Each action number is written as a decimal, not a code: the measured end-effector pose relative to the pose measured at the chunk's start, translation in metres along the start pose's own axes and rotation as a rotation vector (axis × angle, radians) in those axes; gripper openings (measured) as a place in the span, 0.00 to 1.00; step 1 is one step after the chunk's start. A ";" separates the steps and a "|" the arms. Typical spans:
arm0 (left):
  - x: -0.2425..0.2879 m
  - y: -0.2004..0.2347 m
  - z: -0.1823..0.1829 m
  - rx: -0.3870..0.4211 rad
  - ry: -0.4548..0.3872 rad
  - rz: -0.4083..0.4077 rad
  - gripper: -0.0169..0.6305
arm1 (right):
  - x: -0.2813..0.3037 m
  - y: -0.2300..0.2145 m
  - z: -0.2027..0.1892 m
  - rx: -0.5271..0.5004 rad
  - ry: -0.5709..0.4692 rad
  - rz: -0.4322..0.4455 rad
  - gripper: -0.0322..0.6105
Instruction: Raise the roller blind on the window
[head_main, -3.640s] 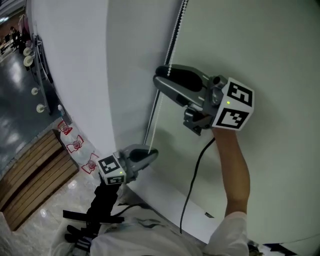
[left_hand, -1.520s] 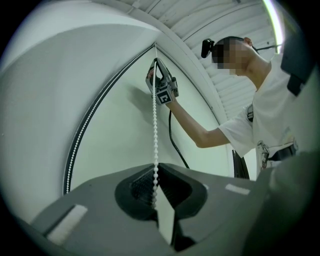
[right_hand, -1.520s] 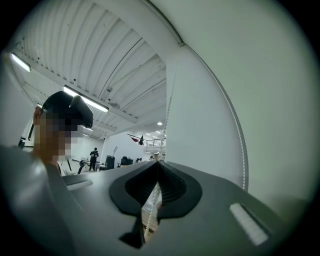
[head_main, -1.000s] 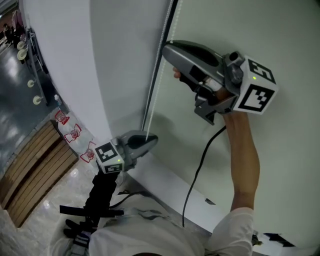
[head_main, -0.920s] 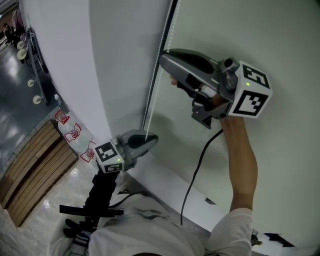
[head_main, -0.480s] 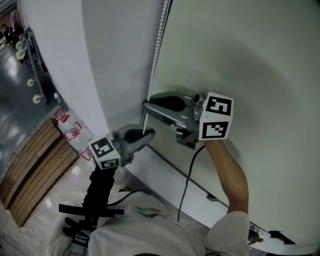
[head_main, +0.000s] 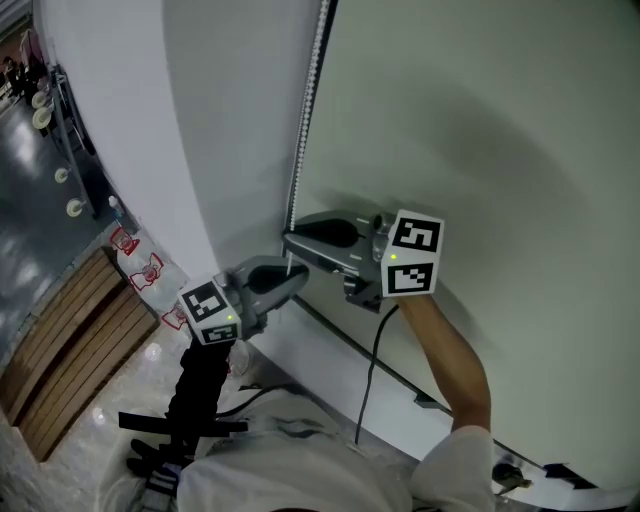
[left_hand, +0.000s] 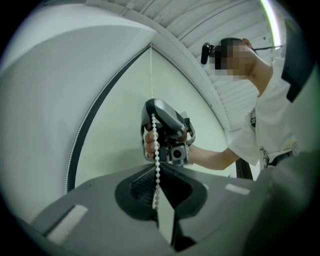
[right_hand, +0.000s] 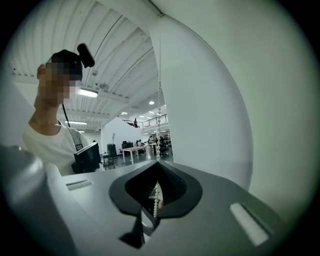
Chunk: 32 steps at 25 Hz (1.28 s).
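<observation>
The white roller blind (head_main: 190, 130) hangs at the left of the head view. Its white bead chain (head_main: 308, 110) runs down along the blind's right edge. My right gripper (head_main: 288, 238) is shut on the chain, which passes between its closed jaws (right_hand: 156, 200) and rises as a taut bead chain (right_hand: 159, 125). Just below it, my left gripper (head_main: 300, 277) also grips the chain. In the left gripper view the bead chain (left_hand: 155, 145) drops into the closed left gripper (left_hand: 156, 200), and the right gripper (left_hand: 152, 112) hangs close above.
A pale green wall (head_main: 480, 120) fills the right side. A white sill (head_main: 330, 370) runs below the grippers. A black cable (head_main: 370, 380) hangs from the right gripper. A wooden bench (head_main: 60, 330) and floor lie far below on the left.
My right gripper has come down along the blind's edge with the chain in its jaws, from high up to just above the left gripper. The left gripper stayed in place.
</observation>
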<state>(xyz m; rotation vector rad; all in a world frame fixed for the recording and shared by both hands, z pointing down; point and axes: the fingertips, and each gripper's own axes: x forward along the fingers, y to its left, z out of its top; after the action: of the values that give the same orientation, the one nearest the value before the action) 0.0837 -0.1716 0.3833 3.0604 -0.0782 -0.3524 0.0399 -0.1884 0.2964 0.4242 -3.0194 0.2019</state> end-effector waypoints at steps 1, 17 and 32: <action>0.000 -0.002 0.000 0.001 -0.001 -0.004 0.02 | 0.001 0.001 0.002 -0.035 0.001 -0.015 0.06; -0.011 -0.002 -0.030 -0.008 0.003 -0.011 0.02 | -0.007 -0.006 0.136 -0.237 -0.171 -0.010 0.20; -0.003 -0.001 -0.009 -0.021 0.001 -0.004 0.02 | -0.020 0.001 0.240 -0.332 -0.196 -0.004 0.19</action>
<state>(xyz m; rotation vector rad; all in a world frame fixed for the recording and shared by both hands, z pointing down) 0.0825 -0.1695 0.3930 3.0407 -0.0684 -0.3500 0.0428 -0.2162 0.0573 0.4405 -3.1527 -0.3577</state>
